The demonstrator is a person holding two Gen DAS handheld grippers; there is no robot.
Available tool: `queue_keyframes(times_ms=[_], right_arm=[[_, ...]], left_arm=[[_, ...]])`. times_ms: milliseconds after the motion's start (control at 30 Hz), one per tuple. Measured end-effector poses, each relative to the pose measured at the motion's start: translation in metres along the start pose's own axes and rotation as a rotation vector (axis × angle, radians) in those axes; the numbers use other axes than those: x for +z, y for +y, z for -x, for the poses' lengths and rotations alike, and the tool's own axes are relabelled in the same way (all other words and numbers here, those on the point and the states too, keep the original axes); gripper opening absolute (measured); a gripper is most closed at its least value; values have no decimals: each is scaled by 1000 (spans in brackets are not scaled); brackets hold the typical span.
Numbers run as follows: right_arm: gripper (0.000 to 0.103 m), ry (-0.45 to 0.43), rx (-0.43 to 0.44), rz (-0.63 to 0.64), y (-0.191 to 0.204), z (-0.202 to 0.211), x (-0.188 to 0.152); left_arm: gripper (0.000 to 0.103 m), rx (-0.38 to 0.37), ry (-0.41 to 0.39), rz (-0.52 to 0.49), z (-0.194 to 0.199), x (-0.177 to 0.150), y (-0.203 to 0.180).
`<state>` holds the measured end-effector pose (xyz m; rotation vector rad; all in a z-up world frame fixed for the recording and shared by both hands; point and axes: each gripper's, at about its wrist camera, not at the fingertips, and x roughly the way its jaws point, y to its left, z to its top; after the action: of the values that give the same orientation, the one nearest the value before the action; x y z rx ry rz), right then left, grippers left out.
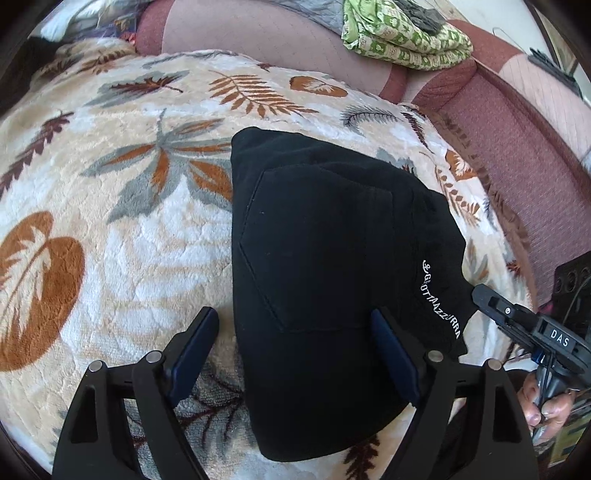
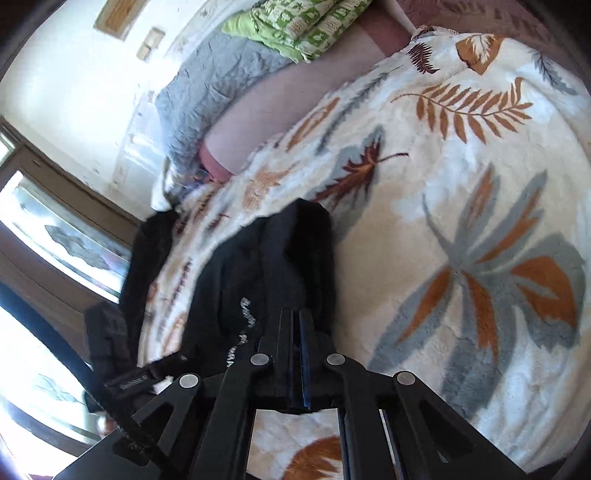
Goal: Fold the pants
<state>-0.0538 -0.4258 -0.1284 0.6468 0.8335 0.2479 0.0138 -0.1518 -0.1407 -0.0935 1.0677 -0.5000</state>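
**Black pants folded on leaf-print blanket, right gripper pinching the edge**

Black pants point(image 1: 332, 266) lying as a folded bundle on a plush cream blanket point(image 1: 110, 229) printed with orange, grey and brown leaves. Back pocket stitching facing up, white lettering point(image 1: 441, 301) running along the edge on the right of the left wrist view. Beyond the blanket, a mauve quilted bed cover point(image 1: 258, 33), with a green patterned cloth point(image 1: 402, 40) bunched on top and a grey quilt point(image 2: 207, 92) further back.

Left gripper point(image 1: 295, 354) held above the near end of the bundle, jaws spread wide, one blue pad over bare blanket, the other over black fabric, nothing pressed between them.

Right gripper point(image 2: 295, 354) with jaws drawn fully together, fingers meeting at the lettered edge of the pants, black cloth bunched up right at the tips; seen from the left wrist view, its tip touching the corner of the fabric just past the lettering. Whether cloth is actually caught between the pads: cannot tell for sure. Right hand point(image 1: 546, 402) wrapped around the handle at the frame's right edge. Right wrist view blurred on its left side, windows point(image 2: 55, 229) bright behind.
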Motion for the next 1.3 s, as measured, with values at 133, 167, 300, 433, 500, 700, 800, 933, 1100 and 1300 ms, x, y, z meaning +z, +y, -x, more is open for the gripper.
queue_keyframes(times_ms=[133, 167, 300, 433, 500, 700, 800, 933, 1100, 1300], right_arm=[[3, 13, -98, 101, 13, -5, -4], [3, 17, -107, 109, 12, -6, -4], [4, 28, -142, 121, 9, -13, -8], [4, 52, -296, 133, -2, -21, -8], [5, 26, -242, 65, -10, -15, -6], [34, -190, -217, -28, -19, 28, 3], [34, -160, -225, -56, -24, 20, -3], [34, -132, -291, 4, -9, 8, -9], [36, -94, -201, 88, 35, -1, 19], [49, 250, 176, 116, 106, -79, 58]], left_arm=[[84, 8, -9, -8, 2, -2, 0], [84, 10, -7, -10, 4, -2, 0], [84, 13, -20, -47, 19, -8, -2], [84, 46, -68, -105, 44, -15, -1], [84, 59, -93, -116, 54, -15, 0], [84, 99, -118, -44, 47, -6, 12], [84, 65, -102, 27, 33, -8, 23], [85, 55, -134, 6, 26, -19, 27], [88, 3, -169, 40, 24, -24, 36], [88, 12, -259, 14, 27, -38, 33]])
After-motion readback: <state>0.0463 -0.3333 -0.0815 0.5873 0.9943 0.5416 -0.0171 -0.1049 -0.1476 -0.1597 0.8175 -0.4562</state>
